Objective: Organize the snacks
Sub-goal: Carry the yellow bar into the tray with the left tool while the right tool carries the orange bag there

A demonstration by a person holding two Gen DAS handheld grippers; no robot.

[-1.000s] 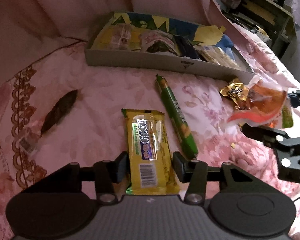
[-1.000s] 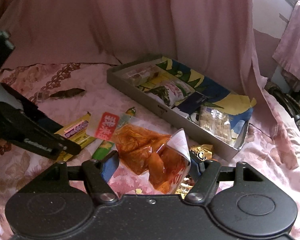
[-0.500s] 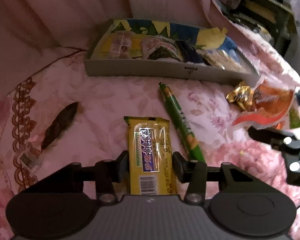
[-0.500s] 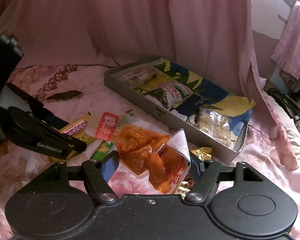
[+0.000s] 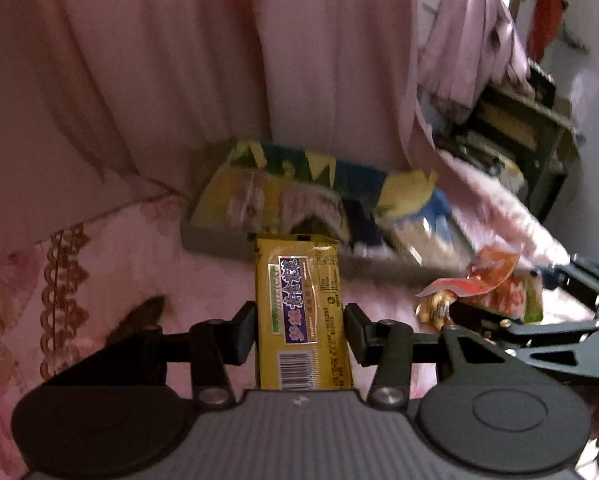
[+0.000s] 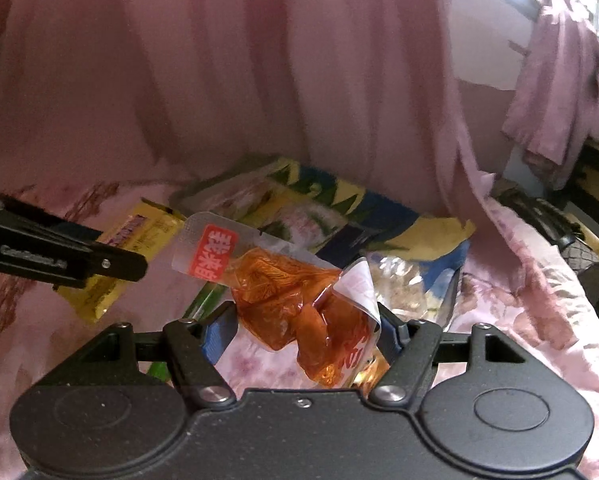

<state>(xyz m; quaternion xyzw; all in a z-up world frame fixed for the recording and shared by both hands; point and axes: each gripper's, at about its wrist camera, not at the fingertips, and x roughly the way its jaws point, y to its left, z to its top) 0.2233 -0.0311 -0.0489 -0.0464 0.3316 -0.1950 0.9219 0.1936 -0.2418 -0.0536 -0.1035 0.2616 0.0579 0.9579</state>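
A yellow snack bar [image 5: 301,308] with a purple label stands between the pads of my left gripper [image 5: 299,320], which is shut on it and holds it off the bedspread; the bar's far end covers part of the box's front wall. The same bar [image 6: 139,236] shows in the right wrist view behind a left finger [image 6: 79,264]. My right gripper [image 6: 305,328] is shut on a clear bag of orange snacks [image 6: 283,284], which has a red label. That bag [image 5: 491,276] hangs at the right of the left wrist view. Beyond both lies a shallow grey box [image 5: 215,246] with several snack packs inside.
A green stick snack [image 6: 203,300] lies on the pink floral bedspread under the bag. A gold-wrapped sweet [image 5: 435,308] sits near the box. A dark leaf-shaped piece [image 5: 139,316] lies to the left. Pink curtains hang behind the box; a cluttered shelf [image 5: 511,136] stands at the right.
My left gripper closed on the yellow bar and lifted it off the bedspread, tilting upward toward the box. The right gripper kept its hold on the orange bag and turned slightly.
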